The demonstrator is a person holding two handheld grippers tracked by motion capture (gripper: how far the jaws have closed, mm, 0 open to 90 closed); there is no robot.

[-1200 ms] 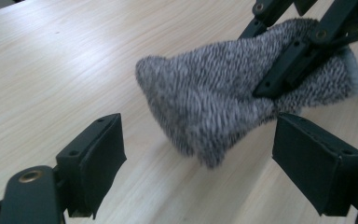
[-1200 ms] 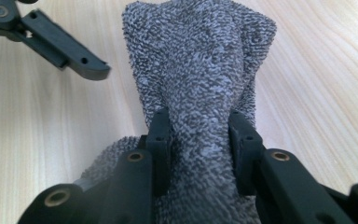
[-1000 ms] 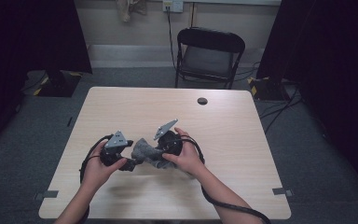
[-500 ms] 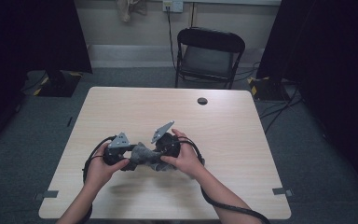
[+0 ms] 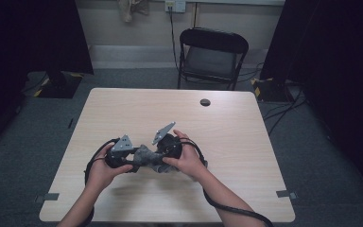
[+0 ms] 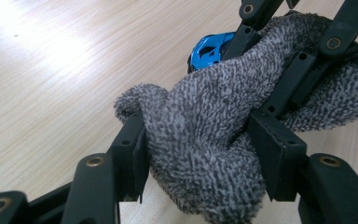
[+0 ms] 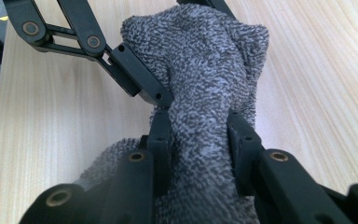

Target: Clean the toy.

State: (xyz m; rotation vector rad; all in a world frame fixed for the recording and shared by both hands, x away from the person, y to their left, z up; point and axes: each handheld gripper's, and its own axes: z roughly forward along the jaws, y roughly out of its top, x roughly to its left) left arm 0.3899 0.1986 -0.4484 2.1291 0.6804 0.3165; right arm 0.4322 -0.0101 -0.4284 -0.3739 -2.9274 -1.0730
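A grey terry cloth (image 5: 146,156) is bunched between my two grippers, low over the front left of the table. My left gripper (image 6: 200,140) has just been closing its jaws, and its pads now press one end of the cloth (image 6: 205,121). My right gripper (image 7: 199,133) is shut on the other end of the cloth (image 7: 200,70). In the high view the left gripper (image 5: 133,160) and the right gripper (image 5: 158,158) point at each other, almost tip to tip. Something blue (image 6: 212,49) peeks out behind the cloth.
The light wooden table (image 5: 246,127) has a small black round cap (image 5: 205,102) near its far edge. A black folding chair (image 5: 210,56) stands beyond the table. Black cables loop from both grippers over the table's near side.
The left gripper's jaws have closed onto the end of the cloth. Both hands have stayed in place, and the right gripper keeps its grip.
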